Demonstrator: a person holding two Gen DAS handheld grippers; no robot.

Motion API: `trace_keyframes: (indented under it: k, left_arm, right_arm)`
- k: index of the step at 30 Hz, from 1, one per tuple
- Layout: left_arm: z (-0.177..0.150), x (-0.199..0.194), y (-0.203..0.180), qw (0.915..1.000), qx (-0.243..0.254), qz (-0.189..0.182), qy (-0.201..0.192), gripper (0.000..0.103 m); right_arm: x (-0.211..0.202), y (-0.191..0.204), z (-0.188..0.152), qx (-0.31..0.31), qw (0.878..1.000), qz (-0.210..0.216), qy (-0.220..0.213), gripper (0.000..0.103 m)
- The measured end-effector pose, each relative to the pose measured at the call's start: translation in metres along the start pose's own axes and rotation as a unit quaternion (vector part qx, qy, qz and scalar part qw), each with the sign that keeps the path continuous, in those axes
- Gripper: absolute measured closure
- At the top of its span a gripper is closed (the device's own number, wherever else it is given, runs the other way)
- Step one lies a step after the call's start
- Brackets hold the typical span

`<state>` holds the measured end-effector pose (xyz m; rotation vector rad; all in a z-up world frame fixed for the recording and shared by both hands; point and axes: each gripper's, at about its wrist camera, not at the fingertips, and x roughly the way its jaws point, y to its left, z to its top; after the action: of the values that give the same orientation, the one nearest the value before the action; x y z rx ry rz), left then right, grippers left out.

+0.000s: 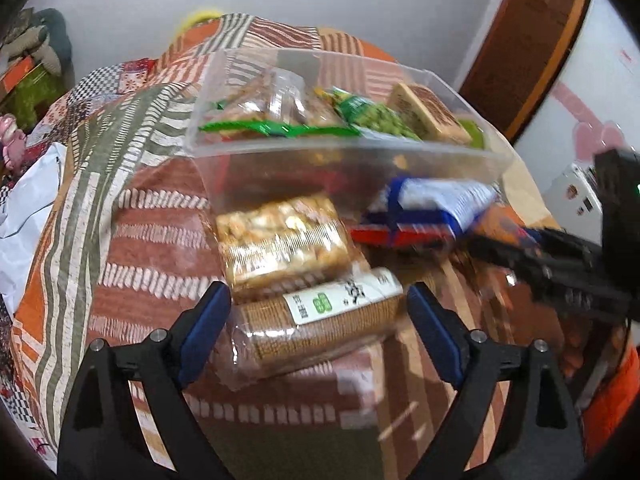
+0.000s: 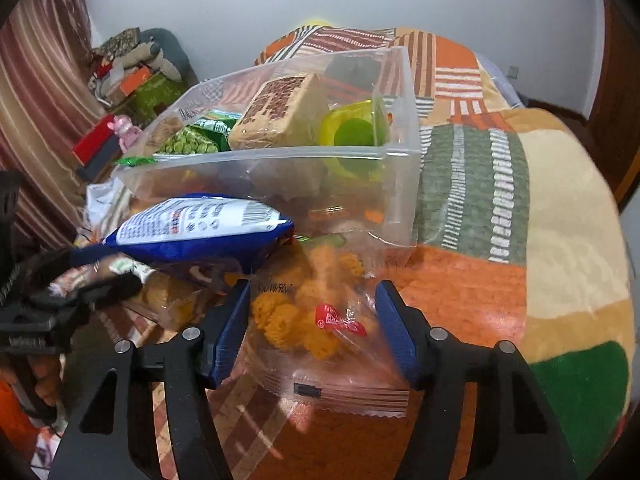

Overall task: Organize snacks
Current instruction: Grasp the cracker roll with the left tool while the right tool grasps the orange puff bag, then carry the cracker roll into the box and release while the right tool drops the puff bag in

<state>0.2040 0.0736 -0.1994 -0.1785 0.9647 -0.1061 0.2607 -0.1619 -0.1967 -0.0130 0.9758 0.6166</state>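
Blue-padded left gripper (image 1: 316, 312) fingers stand wide around the cracker pack (image 1: 320, 320) on the bed's patchwork blanket (image 1: 120, 216). Right gripper (image 2: 312, 330) fingers flank the orange snack bag (image 2: 308, 320), narrower; contact unclear. Clear bin (image 2: 280, 168) sits just behind.

Snack packs (image 1: 280, 236) before bin (image 1: 320, 148); more packs inside.
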Motion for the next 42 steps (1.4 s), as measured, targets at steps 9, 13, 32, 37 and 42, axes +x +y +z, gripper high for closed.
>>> trace_keyframes:
  k: [9, 13, 32, 37, 42]
  left_arm:
    - [-0.037, -0.021, -0.033, 0.9987, 0.033, -0.034, 0.018, 0.014]
    - [-0.047, -0.032, -0.049, 0.9972, 0.048, -0.053, 0.022, 0.014]
    - [-0.028, 0.015, -0.052, 0.9986, 0.044, -0.018, 0.022, 0.05]
    - [-0.045, -0.002, -0.055, 0.9985, 0.055, 0.006, 0.007, 0.066]
    - [-0.052, -0.02, -0.052, 0.9993, 0.036, 0.009, -0.006, 0.066]
  right_arm:
    - [-0.024, -0.009, -0.019, -0.005, 1.0, -0.01, -0.007, 0.048]
    - [-0.04, -0.015, -0.035, -0.011, 1.0, -0.016, -0.003, 0.048]
    - [-0.054, -0.008, -0.06, -0.006, 1.0, 0.008, 0.008, 0.042]
    - [-0.055, -0.008, -0.064, -0.003, 1.0, 0.003, 0.001, 0.047]
    - [-0.063, -0.01, -0.062, 0.008, 1.0, 0.004, -0.015, 0.049]
